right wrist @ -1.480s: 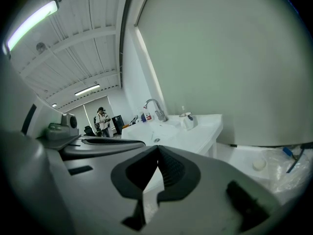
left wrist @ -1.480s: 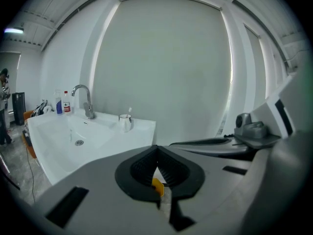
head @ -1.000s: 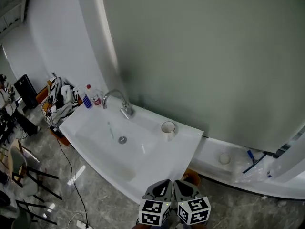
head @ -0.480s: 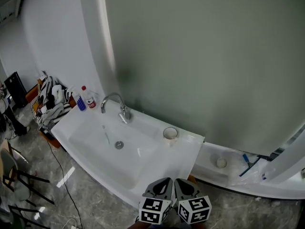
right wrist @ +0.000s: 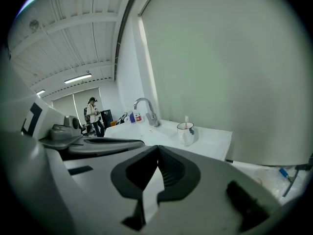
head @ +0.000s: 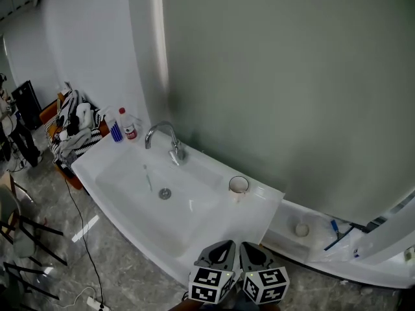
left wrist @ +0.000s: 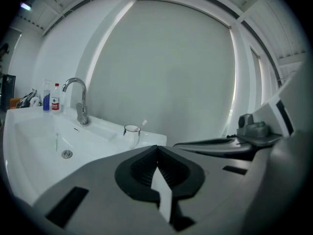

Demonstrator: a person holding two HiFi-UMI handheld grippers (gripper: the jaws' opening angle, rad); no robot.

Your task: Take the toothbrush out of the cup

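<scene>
A white cup [head: 238, 185] stands on the sink's right ledge, beside the basin. A toothbrush [left wrist: 143, 124] leans out of the cup [left wrist: 131, 131], head up; the right gripper view shows the toothbrush [right wrist: 186, 119] upright in the cup [right wrist: 186, 132]. My left gripper [head: 224, 246] and right gripper [head: 247, 247] hang side by side at the bottom of the head view, well short of the sink's front edge. Both are shut with nothing between the jaws, as the left gripper [left wrist: 157, 149] and right gripper [right wrist: 157, 150] views show.
The white sink [head: 214, 238] has a chrome faucet [head: 170, 140] at the back and a drain [head: 165, 193]. A thin pale-green stick [head: 148, 177] lies in the basin. Bottles [head: 123, 128] stand at the far left corner. A low ledge [head: 311, 254] holds a blue item [head: 334, 227]. A person [right wrist: 92, 114] stands far off.
The head view has shifted: the sink and cup now sit slightly lower and further right in the picture. Both grippers stay shut and side by side at the bottom.
</scene>
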